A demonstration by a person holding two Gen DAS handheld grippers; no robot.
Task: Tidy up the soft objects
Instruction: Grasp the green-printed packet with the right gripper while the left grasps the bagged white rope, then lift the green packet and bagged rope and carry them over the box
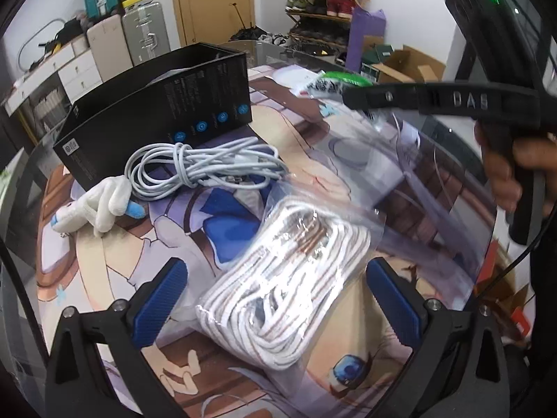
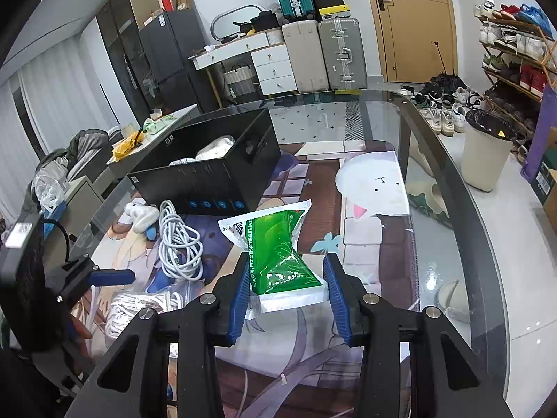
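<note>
Left wrist view: glass table with printed mat. Left gripper stands wide open, holding nothing, straddling the bagged white rope; a closing grasp comes next.

Right wrist view: right gripper pinches the green pouch above the mat; it likely goes into the black box beyond.

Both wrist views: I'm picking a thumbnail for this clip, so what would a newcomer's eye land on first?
Probably the bright green pouch, pinched at its waist in the right tool above the illustrated mat. Next, the bagged white rope lying on the mat between the open fingers of the left tool. Behind them, the black box stands open beside a loose grey cable coil.
</note>
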